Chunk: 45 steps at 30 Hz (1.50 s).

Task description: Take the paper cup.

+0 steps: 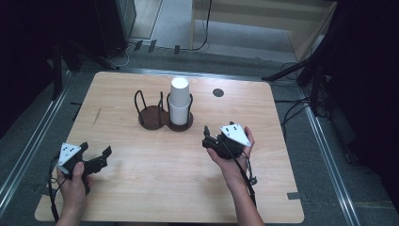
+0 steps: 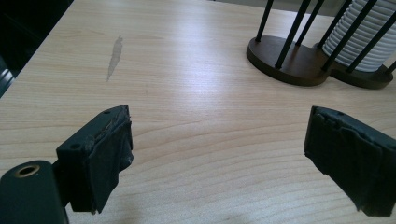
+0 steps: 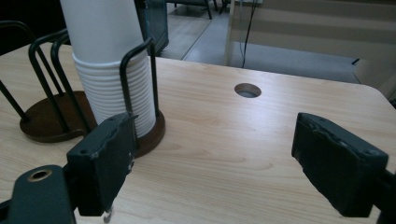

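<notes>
The stack of cups [image 1: 179,101] sat in the holder [image 1: 164,115] near the table's [image 1: 155,188] far edge; both the left claw [image 1: 101,157] and right claw [image 1: 207,136] stood open, empty, so any further cup handling looked yet to begin.

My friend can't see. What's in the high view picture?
A stack of white cups stands in the right ring of a dark two-ring holder on a wooden table. Nearer, two hands hold open grippers, left and right, both empty.

A lab: rail-framed table [image 1: 155,188], dark curtains, floor cables [image 1: 291,113].
</notes>
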Motion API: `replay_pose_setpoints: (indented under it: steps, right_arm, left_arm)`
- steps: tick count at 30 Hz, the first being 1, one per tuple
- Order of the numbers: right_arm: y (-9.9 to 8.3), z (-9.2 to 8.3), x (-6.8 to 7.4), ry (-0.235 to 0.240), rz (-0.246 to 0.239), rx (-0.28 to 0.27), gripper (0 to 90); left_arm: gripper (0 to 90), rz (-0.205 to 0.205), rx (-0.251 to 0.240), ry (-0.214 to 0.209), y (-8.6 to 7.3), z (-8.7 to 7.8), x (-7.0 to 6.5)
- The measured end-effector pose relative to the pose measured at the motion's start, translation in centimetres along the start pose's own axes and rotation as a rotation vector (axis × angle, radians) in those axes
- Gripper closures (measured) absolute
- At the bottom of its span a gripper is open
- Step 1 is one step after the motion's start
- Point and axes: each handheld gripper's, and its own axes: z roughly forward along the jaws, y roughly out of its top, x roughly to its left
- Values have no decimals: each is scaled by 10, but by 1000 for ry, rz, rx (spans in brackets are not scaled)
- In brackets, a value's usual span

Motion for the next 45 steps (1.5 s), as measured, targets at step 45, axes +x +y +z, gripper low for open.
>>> replay_pose_setpoints:
  steps: [45]
  right_arm:
    - [69,109,72,161,62,57,196]
  left_arm:
    - [85,-12,20,27,2,4,-1]
